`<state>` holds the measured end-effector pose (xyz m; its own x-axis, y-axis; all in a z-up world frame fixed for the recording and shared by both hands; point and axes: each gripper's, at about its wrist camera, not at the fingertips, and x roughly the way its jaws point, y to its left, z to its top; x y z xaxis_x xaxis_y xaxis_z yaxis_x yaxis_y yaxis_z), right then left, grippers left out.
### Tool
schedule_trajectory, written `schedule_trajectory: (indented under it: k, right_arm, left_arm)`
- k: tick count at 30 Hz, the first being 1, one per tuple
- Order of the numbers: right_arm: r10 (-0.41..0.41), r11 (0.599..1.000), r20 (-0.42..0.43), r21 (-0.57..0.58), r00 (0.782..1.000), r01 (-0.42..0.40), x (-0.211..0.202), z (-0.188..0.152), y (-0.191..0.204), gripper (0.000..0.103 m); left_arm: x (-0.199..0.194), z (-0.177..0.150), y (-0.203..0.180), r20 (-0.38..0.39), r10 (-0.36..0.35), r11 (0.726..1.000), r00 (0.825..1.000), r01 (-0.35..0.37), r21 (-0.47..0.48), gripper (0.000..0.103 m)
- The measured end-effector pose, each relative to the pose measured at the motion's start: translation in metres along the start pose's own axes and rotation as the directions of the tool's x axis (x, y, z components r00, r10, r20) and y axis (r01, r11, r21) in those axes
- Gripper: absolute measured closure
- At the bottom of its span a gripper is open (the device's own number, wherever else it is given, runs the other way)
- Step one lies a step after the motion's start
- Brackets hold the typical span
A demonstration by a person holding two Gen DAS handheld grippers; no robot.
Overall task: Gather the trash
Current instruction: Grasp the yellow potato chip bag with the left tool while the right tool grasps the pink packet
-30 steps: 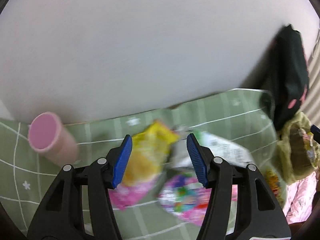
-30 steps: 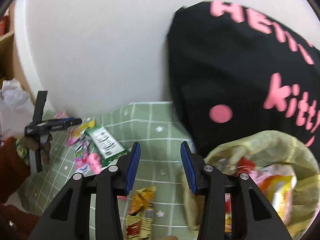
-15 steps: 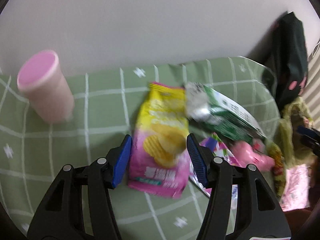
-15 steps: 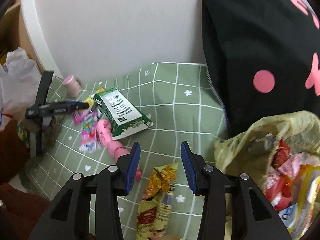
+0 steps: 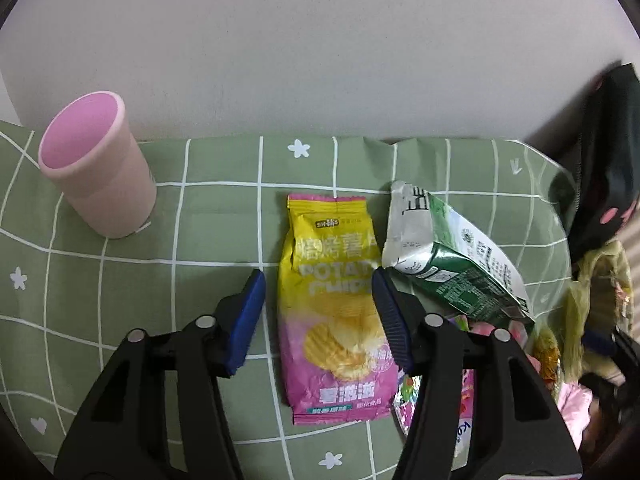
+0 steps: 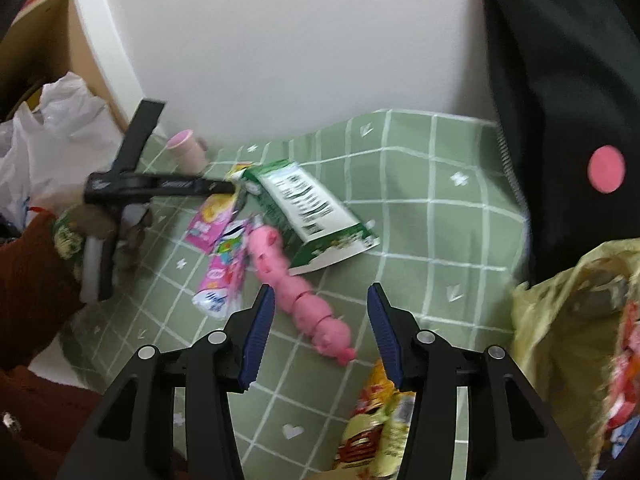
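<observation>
My left gripper [image 5: 318, 280] is open, its fingers on either side of a yellow and pink potato chip bag [image 5: 334, 304] lying flat on the green checked cloth [image 5: 200, 240]. A crushed green and white carton [image 5: 448, 264] lies just to the right of it. My right gripper [image 6: 320, 300] is open and empty, above a pink toy pig [image 6: 296, 280]. The carton [image 6: 308, 208], the chip bag [image 6: 212, 220] and a pink wrapper [image 6: 224, 272] lie beyond it. A yellow-red wrapper [image 6: 376, 428] lies under the right finger. A yellowish trash bag [image 6: 576, 340] holding wrappers is at the right.
A pink cup [image 5: 96, 168] stands at the back left by the white wall. A black bag with pink print [image 6: 568, 100] stands at the right behind the trash bag. A white plastic bag [image 6: 52, 132] is off the table's left side.
My left gripper has dropped toward the cloth and now straddles the chip bag. My right gripper has swung left and down, away from the trash bag and over the pink toy.
</observation>
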<state>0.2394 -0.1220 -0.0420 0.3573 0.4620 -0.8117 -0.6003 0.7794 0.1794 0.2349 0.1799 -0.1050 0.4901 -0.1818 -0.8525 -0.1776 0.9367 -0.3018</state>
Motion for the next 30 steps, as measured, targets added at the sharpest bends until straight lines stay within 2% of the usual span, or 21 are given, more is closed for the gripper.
schedule_trajectory:
  k: [2,4,8,11,13,16,17,19,20,21,24,27,30]
  right_arm:
    - [0.022,1.0,-0.032,-0.003,0.999,-0.022,0.009,-0.003,0.007,0.057]
    - [0.061,0.998,-0.052,-0.002,0.997,-0.061,0.02,-0.005,0.015,0.057]
    - [0.165,0.986,-0.101,-0.005,0.981,-0.167,0.047,-0.003,0.035,0.058]
    - [0.221,0.975,-0.13,0.018,0.967,-0.221,0.066,0.001,0.044,0.06]
    - [0.228,0.974,-0.151,0.032,0.962,-0.225,0.083,0.004,0.049,0.065]
    - [0.172,0.985,-0.184,0.026,0.968,-0.17,0.107,0.007,0.058,0.069]
    - [0.154,0.988,-0.169,0.003,0.973,-0.156,0.11,0.009,0.062,0.07]
    - [0.104,0.991,-0.172,-0.06,0.98,-0.115,0.113,0.012,0.072,0.085]
    - [0.097,0.99,-0.177,-0.086,0.979,-0.114,0.113,0.012,0.076,0.094]
    - [0.099,0.989,-0.181,-0.095,0.978,-0.118,0.114,0.012,0.077,0.096]
    - [0.098,0.989,-0.143,-0.096,0.985,-0.112,0.104,0.015,0.074,0.099]
    - [0.074,0.993,-0.067,-0.09,0.995,-0.08,0.08,0.022,0.064,0.099]
    - [0.021,0.998,0.008,-0.066,1.0,-0.021,0.052,0.029,0.051,0.099]
  left_arm:
    - [-0.001,-0.004,-0.004,-0.017,0.006,1.0,1.0,-0.006,0.015,0.082]
    - [-0.003,-0.012,-0.003,-0.03,0.006,1.0,1.0,-0.005,0.019,0.092]
    - [-0.022,-0.028,0.009,-0.009,0.009,1.0,1.0,-0.009,0.006,0.095]
    - [-0.047,-0.041,0.021,0.038,0.038,0.999,0.999,-0.038,-0.004,0.095]
    - [-0.06,-0.046,0.03,0.065,0.026,1.0,0.998,-0.025,-0.014,0.095]
    - [-0.071,-0.05,0.04,0.089,0.005,1.0,0.996,-0.003,-0.022,0.095]
    - [-0.073,-0.051,0.042,0.09,0.002,1.0,0.996,0.0,-0.025,0.095]
    - [-0.079,-0.056,0.049,0.094,0.0,0.999,0.996,0.003,-0.036,0.085]
    - [-0.082,-0.059,0.051,0.097,-0.003,0.999,0.995,0.007,-0.041,0.073]
    - [-0.083,-0.061,0.052,0.099,-0.008,0.999,0.995,0.012,-0.045,0.065]
    - [-0.076,-0.065,0.04,0.093,-0.017,0.998,0.996,0.023,-0.06,0.062]
    - [-0.068,-0.074,0.026,0.081,-0.022,0.998,0.996,0.027,-0.06,0.061]
    - [-0.059,-0.08,0.014,0.085,0.031,0.998,0.996,-0.027,-0.056,0.06]
